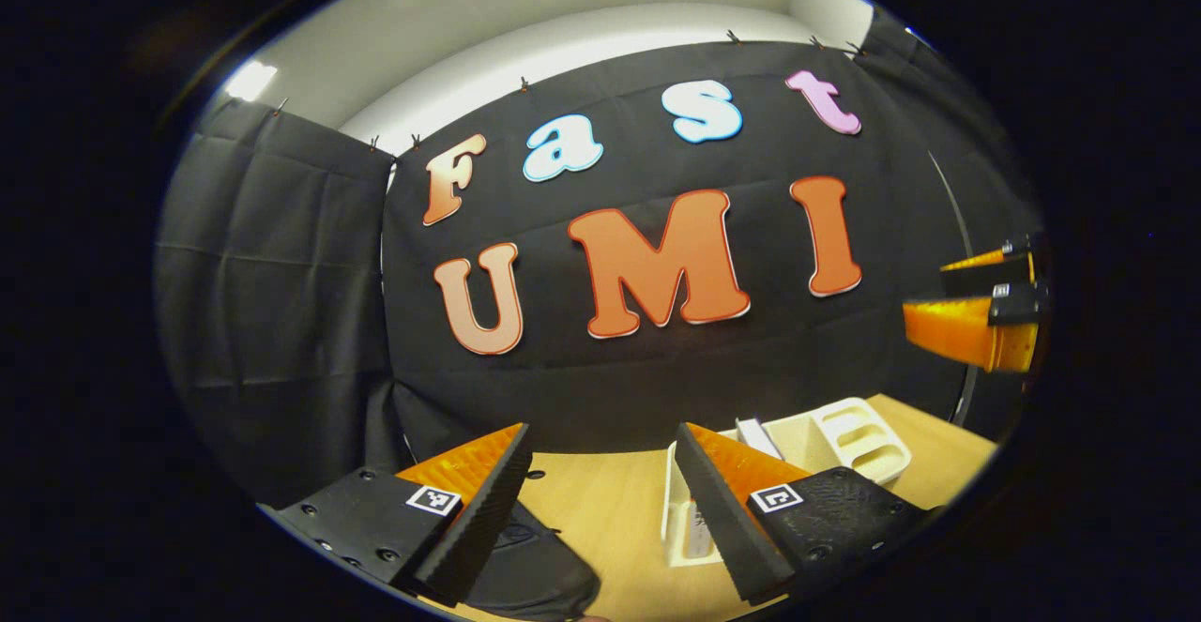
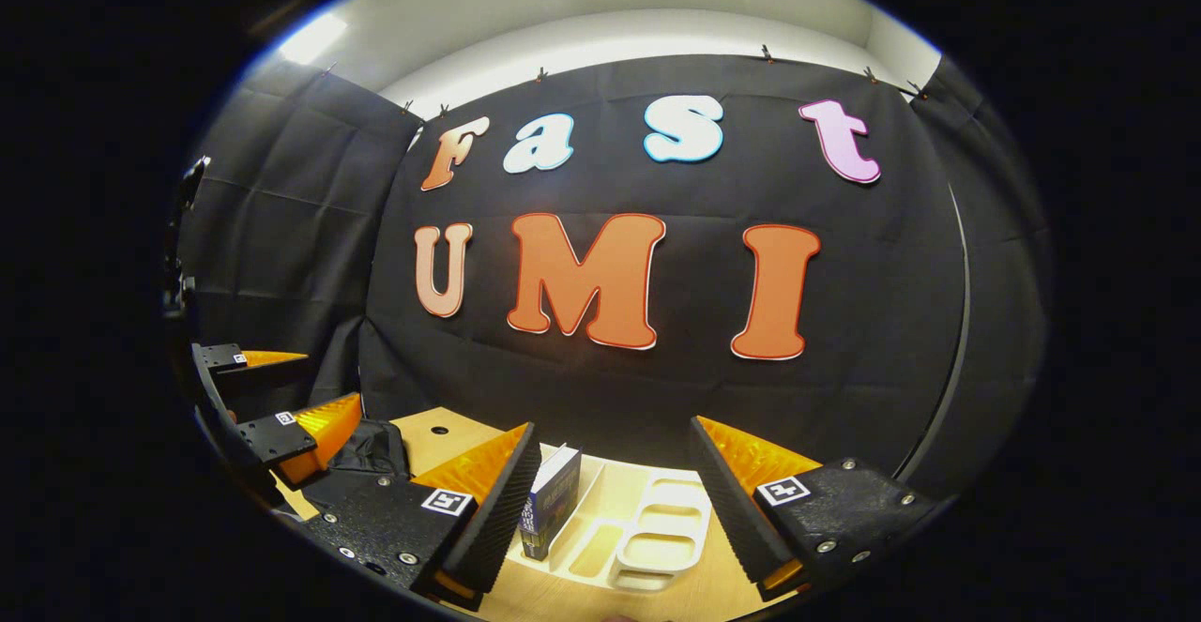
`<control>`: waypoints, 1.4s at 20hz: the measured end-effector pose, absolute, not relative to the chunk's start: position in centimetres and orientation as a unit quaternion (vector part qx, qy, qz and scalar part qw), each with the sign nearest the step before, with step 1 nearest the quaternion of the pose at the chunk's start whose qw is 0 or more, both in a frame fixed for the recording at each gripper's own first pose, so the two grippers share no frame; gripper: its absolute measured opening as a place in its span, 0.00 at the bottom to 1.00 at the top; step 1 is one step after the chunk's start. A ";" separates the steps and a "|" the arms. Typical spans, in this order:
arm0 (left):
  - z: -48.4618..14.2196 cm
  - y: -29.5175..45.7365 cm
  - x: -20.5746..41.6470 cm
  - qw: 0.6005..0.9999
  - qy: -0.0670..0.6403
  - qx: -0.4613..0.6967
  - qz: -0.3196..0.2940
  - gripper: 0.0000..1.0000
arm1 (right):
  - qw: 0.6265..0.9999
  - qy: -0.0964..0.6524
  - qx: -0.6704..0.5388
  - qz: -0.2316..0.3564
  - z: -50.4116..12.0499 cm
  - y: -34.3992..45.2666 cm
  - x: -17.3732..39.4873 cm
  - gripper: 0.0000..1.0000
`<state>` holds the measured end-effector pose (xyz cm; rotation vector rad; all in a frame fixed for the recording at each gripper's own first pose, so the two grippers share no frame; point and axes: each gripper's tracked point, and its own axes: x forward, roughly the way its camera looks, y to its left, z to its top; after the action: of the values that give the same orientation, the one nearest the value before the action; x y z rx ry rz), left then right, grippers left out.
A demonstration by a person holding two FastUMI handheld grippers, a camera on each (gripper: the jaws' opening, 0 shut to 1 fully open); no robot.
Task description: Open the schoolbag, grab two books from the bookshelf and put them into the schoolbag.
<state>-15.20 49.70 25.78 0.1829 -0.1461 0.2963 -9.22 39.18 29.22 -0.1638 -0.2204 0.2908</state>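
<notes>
Jaws of both left gripper (image 1: 600,472) and right gripper (image 2: 615,467) apart, bookshelf (image 2: 657,533) near table (image 1: 610,509) edge, schoolbag (image 1: 535,570) left.

bookshelf (image 2: 647,533) likely reachable, book (image 2: 554,500) upright inside

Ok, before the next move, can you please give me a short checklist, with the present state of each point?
1. Left gripper open: ok, its jaws stand wide apart with nothing between them.
2. Right gripper open: ok, also wide apart and holding nothing.
3. Schoolbag within reach of the left gripper: ok, the dark bag lies on the wooden table just below its fingers.
4. Schoolbag opened: cannot tell, the zipper is not visible.
5. Book ready to grab: ok, one stands upright in the white bookshelf, ahead of the right gripper.
6. Second book available: cannot tell.
</notes>
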 end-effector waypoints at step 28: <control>-5.4 62.6 -12.1 0.863 0.280 0.414 0.072 0.95 | 0.992 -0.056 -0.098 0.064 25.4 40.9 -4.7 0.94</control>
<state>-12.07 62.60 -5.38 0.8686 0.5864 0.1508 -4.71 40.92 25.42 -0.1967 -0.1119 0.1289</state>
